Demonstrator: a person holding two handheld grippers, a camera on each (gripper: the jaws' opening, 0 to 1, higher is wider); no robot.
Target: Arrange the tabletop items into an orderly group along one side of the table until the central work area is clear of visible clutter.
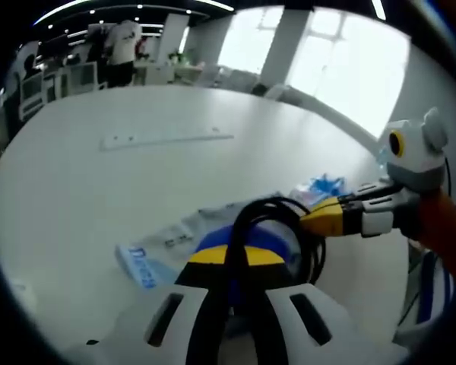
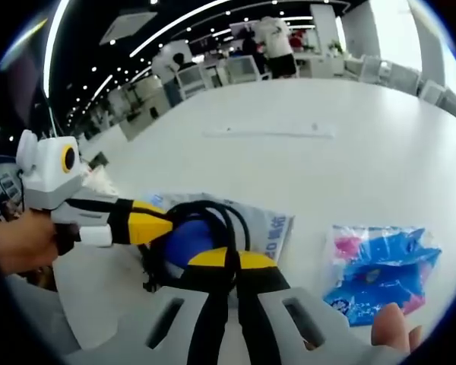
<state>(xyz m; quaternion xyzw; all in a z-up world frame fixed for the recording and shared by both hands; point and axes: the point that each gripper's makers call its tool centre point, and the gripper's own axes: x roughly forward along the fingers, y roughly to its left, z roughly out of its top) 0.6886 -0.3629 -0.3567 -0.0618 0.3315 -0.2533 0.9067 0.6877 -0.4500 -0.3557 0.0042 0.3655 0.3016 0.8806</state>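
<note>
— What have my claws got?
— My left gripper (image 1: 229,258) and right gripper (image 2: 228,262) are both clamped on the black cable (image 2: 213,217), over the blue object (image 2: 186,239) on the white packet (image 2: 270,228).
— Anything else?
— A blue bag (image 2: 380,274) lies right of my right claw.
</note>
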